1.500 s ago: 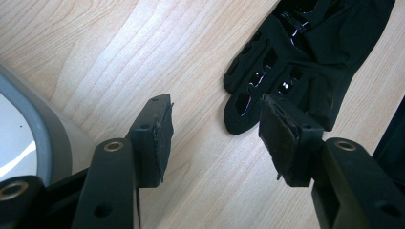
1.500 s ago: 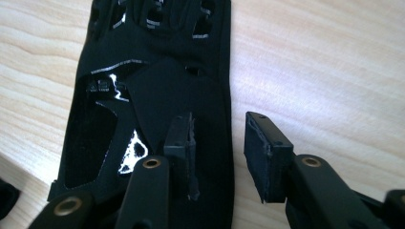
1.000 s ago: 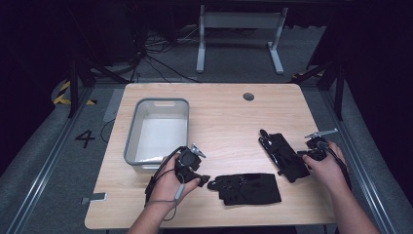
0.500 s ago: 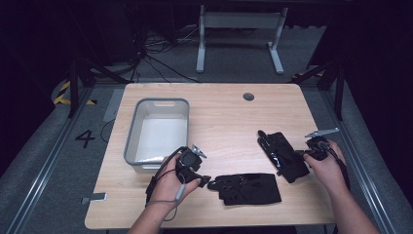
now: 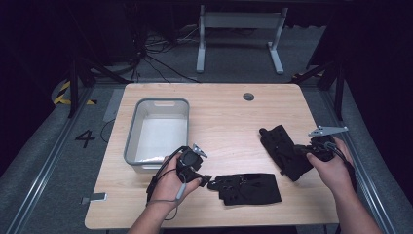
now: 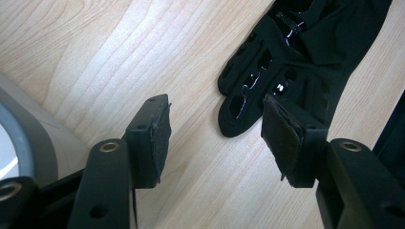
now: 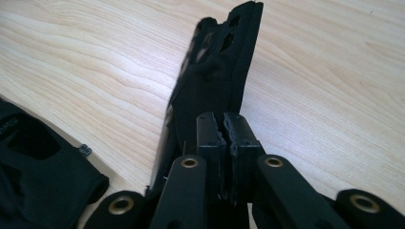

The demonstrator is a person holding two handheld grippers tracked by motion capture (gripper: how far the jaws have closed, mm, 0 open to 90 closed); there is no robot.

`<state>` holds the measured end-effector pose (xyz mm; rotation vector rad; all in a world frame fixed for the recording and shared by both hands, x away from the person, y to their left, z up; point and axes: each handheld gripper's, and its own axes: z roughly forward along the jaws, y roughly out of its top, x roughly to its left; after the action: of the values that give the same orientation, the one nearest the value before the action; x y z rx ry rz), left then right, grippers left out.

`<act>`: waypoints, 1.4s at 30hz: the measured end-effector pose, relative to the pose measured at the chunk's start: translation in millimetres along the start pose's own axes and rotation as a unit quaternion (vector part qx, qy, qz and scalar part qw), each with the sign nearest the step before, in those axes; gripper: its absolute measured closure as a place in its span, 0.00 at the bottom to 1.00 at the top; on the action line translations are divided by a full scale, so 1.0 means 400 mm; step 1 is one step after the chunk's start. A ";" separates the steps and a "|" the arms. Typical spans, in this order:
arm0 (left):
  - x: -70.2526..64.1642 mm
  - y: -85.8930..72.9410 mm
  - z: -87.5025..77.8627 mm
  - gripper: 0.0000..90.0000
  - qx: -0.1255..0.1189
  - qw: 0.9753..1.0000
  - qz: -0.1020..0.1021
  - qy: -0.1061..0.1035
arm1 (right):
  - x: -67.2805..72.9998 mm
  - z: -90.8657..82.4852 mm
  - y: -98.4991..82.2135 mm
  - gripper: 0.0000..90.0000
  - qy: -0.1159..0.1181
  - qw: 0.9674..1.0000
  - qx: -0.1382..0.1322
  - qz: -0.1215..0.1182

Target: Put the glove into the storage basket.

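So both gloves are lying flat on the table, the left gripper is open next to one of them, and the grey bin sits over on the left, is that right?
Not quite. Only one glove lies flat, beside the open left gripper. The right gripper has shut on the other glove and holds its edge off the table, as the right gripper view shows. The grey bin is on the left.

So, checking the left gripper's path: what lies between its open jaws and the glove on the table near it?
Only bare wood of the table lies between the left gripper and the flat glove, as the left gripper view shows.
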<state>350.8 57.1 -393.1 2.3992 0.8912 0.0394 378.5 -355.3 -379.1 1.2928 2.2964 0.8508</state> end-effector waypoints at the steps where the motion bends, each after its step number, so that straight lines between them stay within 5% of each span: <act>1: 0.000 0.000 0.000 0.49 0.000 1.000 0.000 0.000 | 0.003 -0.004 0.001 0.96 0.000 1.000 -0.001 0.000; 17: -0.002 0.008 0.000 0.49 -0.003 1.000 0.003 -0.001 | 0.075 -0.067 0.025 0.96 0.015 0.999 -0.026 -0.044; 35: -0.003 0.009 0.002 0.49 -0.003 1.000 0.003 -0.001 | 0.159 -0.031 0.030 0.96 0.017 0.995 0.013 -0.102; 42: -0.003 0.009 0.003 0.49 -0.002 1.000 0.004 -0.001 | 0.186 -0.033 0.032 0.95 0.045 0.993 0.027 -0.106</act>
<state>352.2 53.9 -391.9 2.3981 0.8800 0.0428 341.0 -290.5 -362.6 1.0265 2.4886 0.7929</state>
